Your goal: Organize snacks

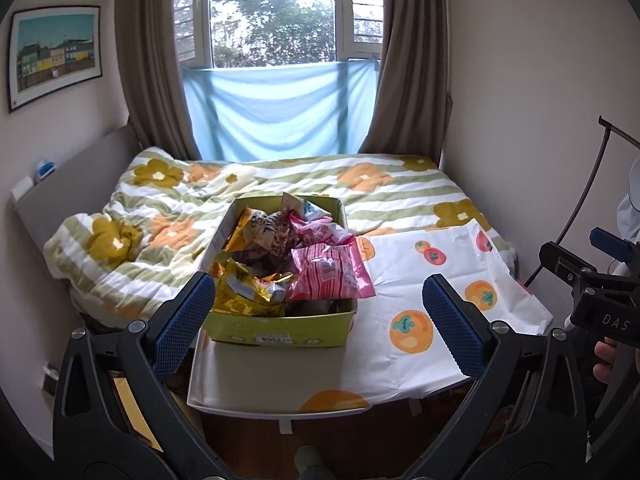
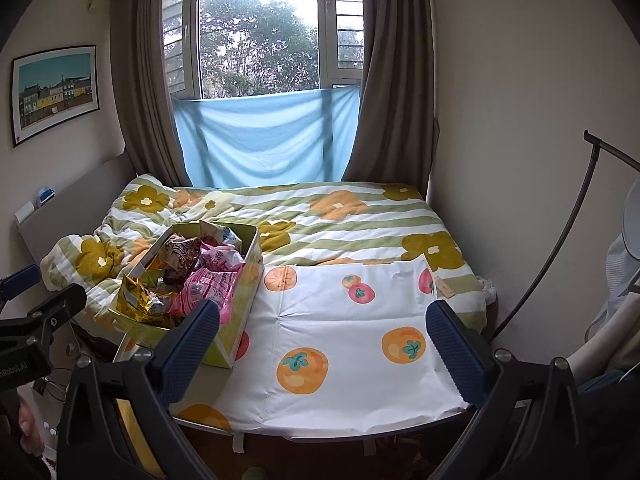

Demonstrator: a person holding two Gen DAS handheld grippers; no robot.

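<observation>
Green cardboard makes the snack box (image 1: pixel 280 330), which sits on the desk (image 1: pixel 256 384) at 12 o'clock from the left gripper (image 1: pixel 320 320). Its fingers (image 1: pixel 182 326) are wide apart and hold nothing. Pink snack bags (image 1: pixel 328 274) and gold snack bags (image 1: pixel 244 290) fill the box.

In the right wrist view, the box (image 2: pixel 236 320) is at 10 o'clock. The right gripper (image 2: pixel 322 350) hangs over the fruit-print cloth (image 2: pixel 352 344), fingers (image 2: pixel 456 354) apart and empty.

Left hand-held gripper (image 1: pixel 318 314): black frame, blue textured pads (image 1: pixel 182 326), silver screws.
</observation>
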